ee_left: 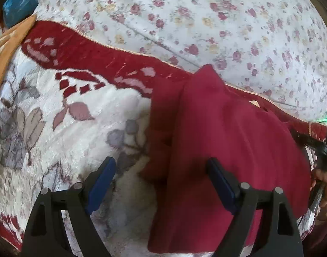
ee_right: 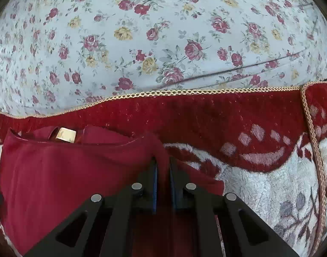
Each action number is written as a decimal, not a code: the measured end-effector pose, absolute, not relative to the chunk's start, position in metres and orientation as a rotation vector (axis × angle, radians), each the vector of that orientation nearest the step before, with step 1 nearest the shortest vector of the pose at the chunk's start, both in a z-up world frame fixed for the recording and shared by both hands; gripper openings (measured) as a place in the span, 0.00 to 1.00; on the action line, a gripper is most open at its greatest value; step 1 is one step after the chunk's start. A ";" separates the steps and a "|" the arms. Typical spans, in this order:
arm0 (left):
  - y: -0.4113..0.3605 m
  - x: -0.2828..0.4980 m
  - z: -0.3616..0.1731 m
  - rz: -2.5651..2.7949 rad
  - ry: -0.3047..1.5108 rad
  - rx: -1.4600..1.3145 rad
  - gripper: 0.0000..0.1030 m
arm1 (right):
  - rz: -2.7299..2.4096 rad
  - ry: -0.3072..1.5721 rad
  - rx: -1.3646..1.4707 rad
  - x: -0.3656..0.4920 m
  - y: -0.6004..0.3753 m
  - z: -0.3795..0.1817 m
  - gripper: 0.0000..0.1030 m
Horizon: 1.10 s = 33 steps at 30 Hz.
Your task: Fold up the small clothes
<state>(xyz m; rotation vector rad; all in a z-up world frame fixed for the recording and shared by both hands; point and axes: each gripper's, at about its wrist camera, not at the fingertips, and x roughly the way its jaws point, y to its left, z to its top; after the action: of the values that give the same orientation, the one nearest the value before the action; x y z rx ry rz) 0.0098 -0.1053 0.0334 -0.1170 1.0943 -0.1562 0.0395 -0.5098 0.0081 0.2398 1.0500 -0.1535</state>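
**A:** Dark red garment (ee_left: 227, 141) lying on a plush blanket (ee_left: 73, 132), soft matte knit-looking cloth, loosely draped with long shallow folds and one corner poking up into a point. Small tan label (ee_right: 66, 136) showing at the neckline in the right wrist view.

**B:** Blanket looks fluffy, cream pile with grey and mauve leaf shapes, deep red border (ee_right: 206, 117), edged with a braided gold cord (ee_right: 184, 93). Underneath, a thin smooth sheet (ee_right: 142, 32) printed with small red and yellow roses.

**A:** Left gripper (ee_left: 163, 167) angled steeply down over the blanket, black frame, blue pads spread wide, nothing pinched. One finger over bare cream pile, the other over the garment's near edge; touching the cloth or not, can't tell.

**B:** Right gripper (ee_right: 163, 162) also pitched steeply down, jaws nearly together, clamped on a raised ridge of the red cloth at the garment's right edge. Fabric bunched up between the blue pads (ee_right: 155, 177).

**A:** Bit of a hand (ee_left: 326, 188) at the far right of the left view, wrapped round a dark handle, green light just above.

**B:** Blue crinkly bag-like thing (ee_left: 20, 2) off in the top left corner, orange cloth (ee_left: 11, 49) beside the blanket's edge.
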 end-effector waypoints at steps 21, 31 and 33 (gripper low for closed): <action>-0.103 -0.018 0.054 -0.229 1.014 -0.178 0.89 | -0.030 0.994 0.252 -0.033 -0.455 0.046 0.65; -0.093 -0.034 0.045 -0.221 1.081 -0.204 0.92 | 0.157 1.035 0.309 -0.001 -0.396 0.052 0.78; -0.090 -0.035 0.041 -0.221 1.093 -0.201 0.92 | 0.252 1.061 0.314 0.018 -0.365 0.049 0.80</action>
<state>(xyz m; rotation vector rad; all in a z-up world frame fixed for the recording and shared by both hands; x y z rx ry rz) -0.0354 -0.0903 0.0410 -0.2009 1.0928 -0.2214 0.0175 -0.3648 0.0492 0.3138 1.0605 0.2519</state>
